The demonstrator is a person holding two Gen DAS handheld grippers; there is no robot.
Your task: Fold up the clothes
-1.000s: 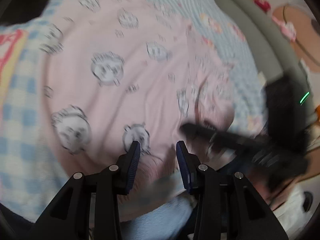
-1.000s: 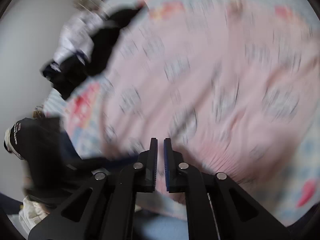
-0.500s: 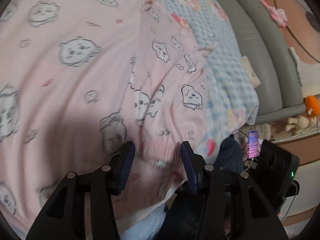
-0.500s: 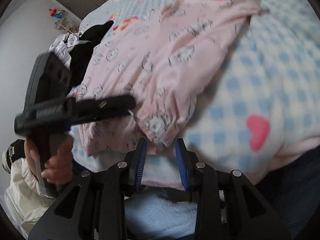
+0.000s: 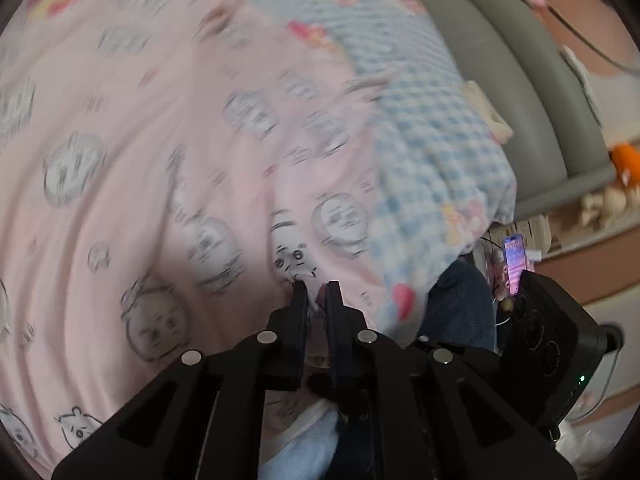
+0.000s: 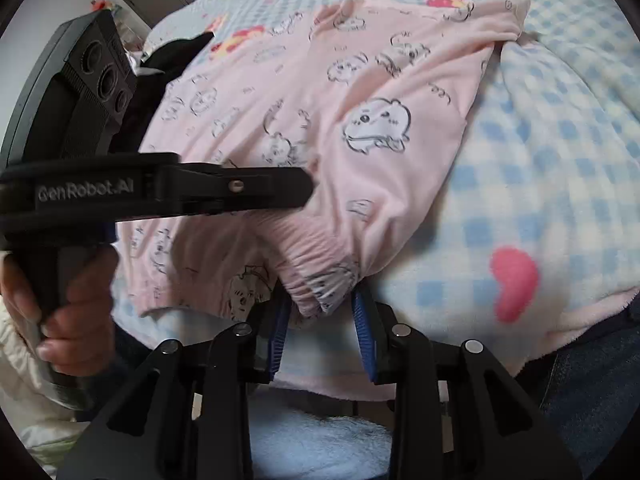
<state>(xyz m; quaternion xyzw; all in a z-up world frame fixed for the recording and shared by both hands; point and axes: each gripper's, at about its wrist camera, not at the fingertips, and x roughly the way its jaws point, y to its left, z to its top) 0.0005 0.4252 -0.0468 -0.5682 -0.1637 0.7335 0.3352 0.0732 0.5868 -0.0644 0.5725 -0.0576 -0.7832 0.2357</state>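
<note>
Bed: a blue-and-white checked fleece blanket (image 6: 560, 152) with cartoon prints and a red heart covers it; a grey padded bed edge (image 5: 532, 92) runs along the far side
Garment: soft pink pyjama piece (image 6: 360, 92) printed with outlined cartoon animals, lying crumpled on the blanket, its gathered elastic hem hanging toward the near edge
Left gripper (image 5: 316, 294): fingers closing, nearly together, pinching a fold of the pink fabric between the pads
Right gripper (image 6: 320, 312): blue ribbed fingers (image 6: 365, 320) opening, partly apart; the bunched elastic hem sits between them, the pads not pressing on it
Hand (image 6: 68, 300): wrapped round the left gripper's black handle, seen from the right wrist
Change: half a second ago the left fingers stood wide over the cloth, and the right ones were narrower
Other: a dark garment (image 6: 180, 52) lies farther up the bed
</note>
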